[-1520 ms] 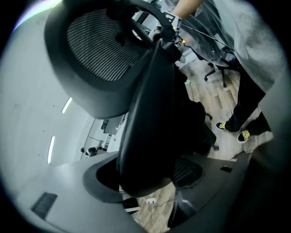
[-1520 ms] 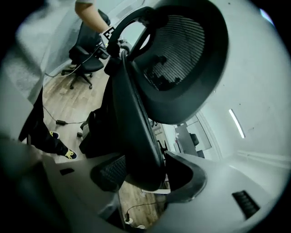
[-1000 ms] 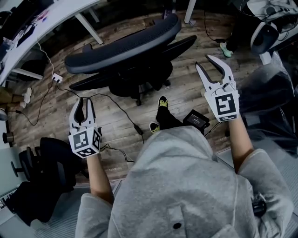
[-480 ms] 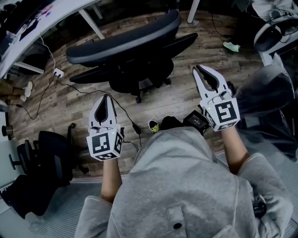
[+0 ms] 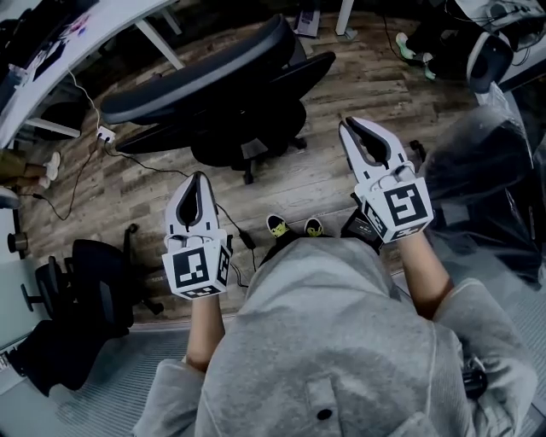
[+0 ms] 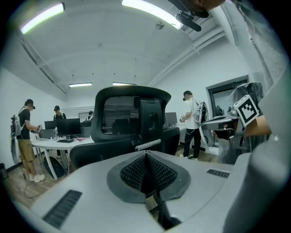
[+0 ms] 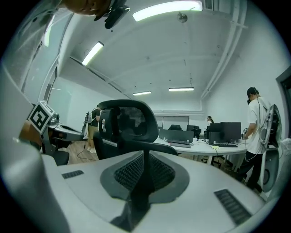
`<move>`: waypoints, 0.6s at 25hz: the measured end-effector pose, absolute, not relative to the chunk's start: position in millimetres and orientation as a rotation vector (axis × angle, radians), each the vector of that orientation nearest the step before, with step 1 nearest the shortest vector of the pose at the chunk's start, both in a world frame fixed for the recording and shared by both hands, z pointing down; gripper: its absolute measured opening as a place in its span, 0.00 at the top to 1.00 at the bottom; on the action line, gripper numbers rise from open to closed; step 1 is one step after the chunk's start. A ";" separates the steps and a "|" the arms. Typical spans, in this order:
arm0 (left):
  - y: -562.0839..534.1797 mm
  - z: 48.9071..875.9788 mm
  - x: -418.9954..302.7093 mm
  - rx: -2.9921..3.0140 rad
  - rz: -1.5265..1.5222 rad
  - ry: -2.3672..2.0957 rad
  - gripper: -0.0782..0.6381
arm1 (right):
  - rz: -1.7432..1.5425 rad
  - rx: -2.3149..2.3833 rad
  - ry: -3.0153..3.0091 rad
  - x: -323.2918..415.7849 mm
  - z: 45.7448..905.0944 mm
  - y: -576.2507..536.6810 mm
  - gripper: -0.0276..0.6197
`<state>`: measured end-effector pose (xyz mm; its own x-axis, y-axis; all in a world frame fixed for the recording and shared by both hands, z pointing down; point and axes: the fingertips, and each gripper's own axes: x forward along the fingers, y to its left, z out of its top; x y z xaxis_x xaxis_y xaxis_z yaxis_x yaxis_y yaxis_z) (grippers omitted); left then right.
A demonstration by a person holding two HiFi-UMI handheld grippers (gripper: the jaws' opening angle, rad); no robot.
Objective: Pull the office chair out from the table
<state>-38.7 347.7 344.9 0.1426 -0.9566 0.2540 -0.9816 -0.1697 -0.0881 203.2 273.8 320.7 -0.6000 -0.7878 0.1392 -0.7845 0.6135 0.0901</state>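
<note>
Jaws just closed empty — left gripper (image 5: pixel 200 178), right gripper (image 5: pixel 350 126) — facing chair (image 5: pixel 200 84).

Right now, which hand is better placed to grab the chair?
Probably the left. The chair sits straight ahead of the left gripper; for the right gripper it sits off to one side. Both are shut and empty; the right's jaws have just been closing. Open first.

Dim head view, bright ceiling strips (image 6: pixel 150 11) overhead, fisheye edges, blurred near foreground.
</note>
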 end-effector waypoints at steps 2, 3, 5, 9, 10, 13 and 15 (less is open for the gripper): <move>350.2 343.2 -27.7 2.307 0.394 -1.955 0.87 | -0.017 1.327 -2.683 211.4 317.5 276.3 0.87; 351.2 342.2 -23.2 2.309 0.395 -1.957 0.87 | -0.014 1.327 -2.688 215.0 317.1 277.9 0.87; 352.9 340.3 -16.5 2.307 0.388 -1.966 0.87 | -0.015 1.318 -2.694 220.6 318.3 280.9 0.87; 360.1 339.3 -6.5 2.300 0.361 -1.968 0.87 | -0.011 1.311 -2.699 228.1 322.8 286.9 0.87; 362.1 339.1 -4.6 2.296 0.349 -1.966 0.87 | -0.012 1.307 -2.702 228.8 323.0 288.1 0.87; 367.2 339.5 -1.4 2.285 0.340 -1.971 0.87 | -0.020 1.291 -2.710 228.9 323.0 292.7 0.87; 370.0 339.4 0.5 2.282 0.344 -1.976 0.87 | -0.016 1.286 -2.713 230.1 323.5 296.1 0.87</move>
